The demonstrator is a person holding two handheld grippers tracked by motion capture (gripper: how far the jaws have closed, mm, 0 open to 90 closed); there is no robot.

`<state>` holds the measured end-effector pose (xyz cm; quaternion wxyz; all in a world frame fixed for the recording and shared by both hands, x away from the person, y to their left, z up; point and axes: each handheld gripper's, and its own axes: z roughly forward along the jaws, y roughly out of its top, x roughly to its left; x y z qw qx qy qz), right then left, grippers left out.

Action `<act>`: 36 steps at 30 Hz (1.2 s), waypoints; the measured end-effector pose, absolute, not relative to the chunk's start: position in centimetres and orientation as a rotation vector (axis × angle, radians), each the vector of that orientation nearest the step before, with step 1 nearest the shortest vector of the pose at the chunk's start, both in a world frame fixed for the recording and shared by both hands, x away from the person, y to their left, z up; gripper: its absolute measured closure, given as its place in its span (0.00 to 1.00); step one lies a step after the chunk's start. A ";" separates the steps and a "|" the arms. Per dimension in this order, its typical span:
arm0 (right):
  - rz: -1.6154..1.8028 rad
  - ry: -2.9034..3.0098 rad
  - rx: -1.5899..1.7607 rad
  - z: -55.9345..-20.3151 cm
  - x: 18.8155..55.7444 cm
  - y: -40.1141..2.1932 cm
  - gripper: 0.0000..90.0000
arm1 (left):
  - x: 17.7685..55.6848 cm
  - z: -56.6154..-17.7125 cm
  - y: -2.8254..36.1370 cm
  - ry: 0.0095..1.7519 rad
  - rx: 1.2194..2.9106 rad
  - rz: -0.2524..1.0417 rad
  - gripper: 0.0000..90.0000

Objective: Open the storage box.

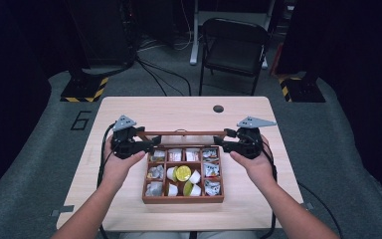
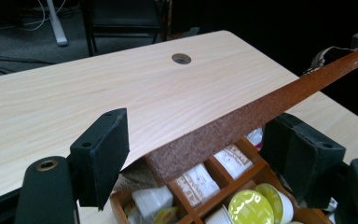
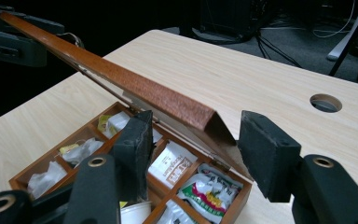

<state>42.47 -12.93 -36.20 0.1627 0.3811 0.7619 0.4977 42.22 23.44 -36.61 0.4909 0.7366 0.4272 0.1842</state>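
Two grippers, left [image 1: 149, 144] and right [image 1: 221, 141], are seen with jaws spread and released around the end corners of the raised lid [image 1: 181, 133] of the box [image 1: 183, 199] near the table's [image 1: 179, 107] middle; lid handling is judged underway, needing even support.

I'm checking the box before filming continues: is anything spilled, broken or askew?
Nothing stands out. The wooden box sits square on the table, sachets and cups inside its compartments. Its lid is raised, with the left gripper and right gripper open at its two ends.
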 end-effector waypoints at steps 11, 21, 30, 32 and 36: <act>1.368 2.170 1.120 -38.1 44.7 -12.4 0.49 | 44.0 -37.4 23.1 1.023 1.768 0.485 0.26; 1.399 2.143 1.175 -39.2 46.5 -11.8 0.50 | 45.1 -38.4 22.8 1.025 1.766 0.517 0.27; 1.395 2.125 1.157 -39.4 47.0 -11.4 0.49 | 46.4 -39.9 23.1 1.028 1.773 0.473 0.28; 1.392 2.118 1.153 -39.4 47.1 -11.5 0.50 | 46.7 -40.1 23.1 1.027 1.759 0.475 0.28; 1.400 2.110 1.149 -39.6 47.4 -11.5 0.49 | 47.0 -40.4 23.1 1.034 1.744 0.475 0.28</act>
